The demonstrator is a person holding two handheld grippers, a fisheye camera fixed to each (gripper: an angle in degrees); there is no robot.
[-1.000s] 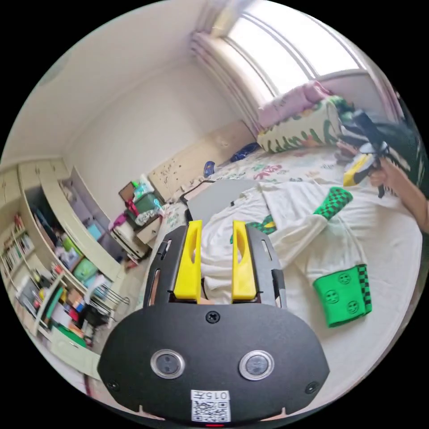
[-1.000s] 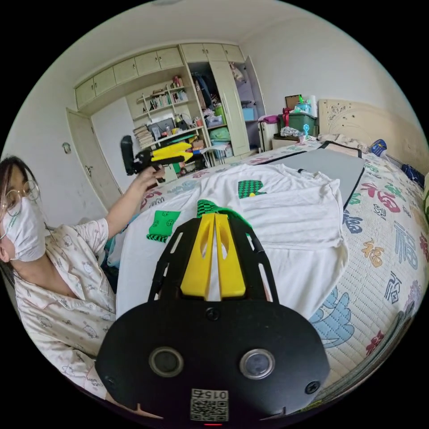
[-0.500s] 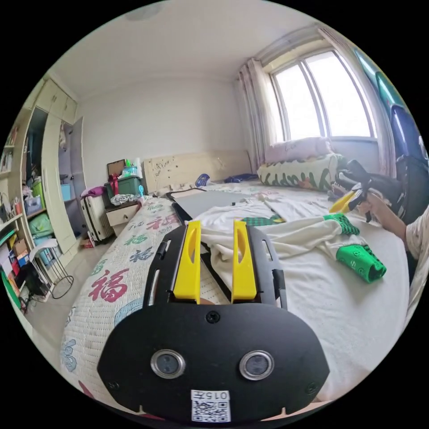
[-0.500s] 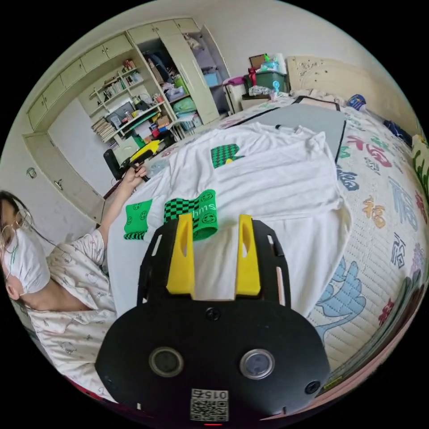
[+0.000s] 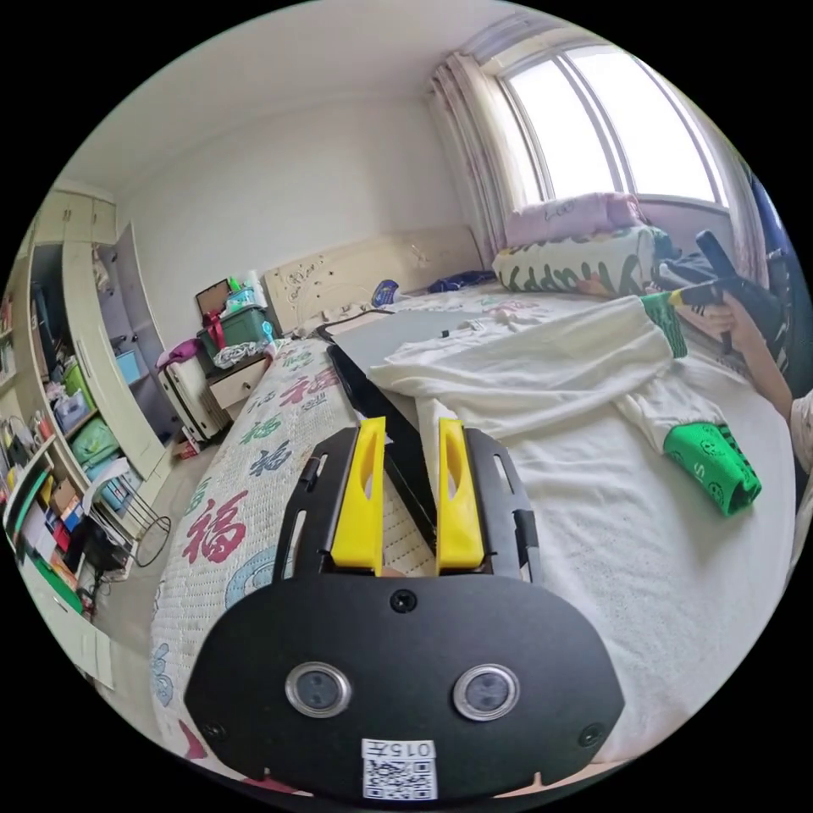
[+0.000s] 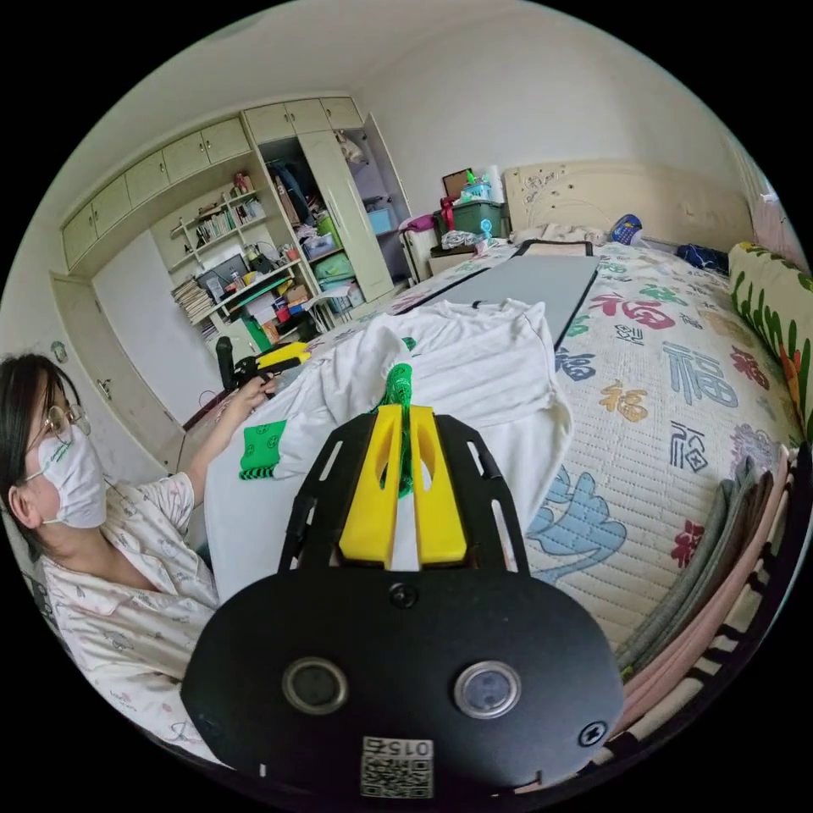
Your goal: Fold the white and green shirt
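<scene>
The white shirt (image 6: 483, 373) lies spread on the bed, its body (image 5: 550, 381) partly on a grey board. My right gripper (image 6: 403, 412) is shut on one green checkered cuff (image 6: 396, 385) and holds that sleeve up off the shirt; in the left gripper view the right gripper (image 5: 707, 292) shows at the far right with the cuff (image 5: 669, 320) in its jaws. The other green cuff (image 5: 711, 456) rests on the white sheet. My left gripper (image 5: 406, 425) is open and holds nothing, near the bed's side; a hand holds it (image 6: 275, 360) beyond the shirt.
A grey board (image 6: 529, 284) lies under the shirt's top on a patterned quilt (image 6: 677, 398). Pillows (image 5: 584, 254) sit under the window. A wardrobe and crowded shelves (image 6: 254, 254) line the wall. The person (image 6: 93, 550) is at the bed's foot.
My right gripper, open over the checkered cuff half a second ago, has shut on it and raised the sleeve. The left gripper stays open; its view has swung.
</scene>
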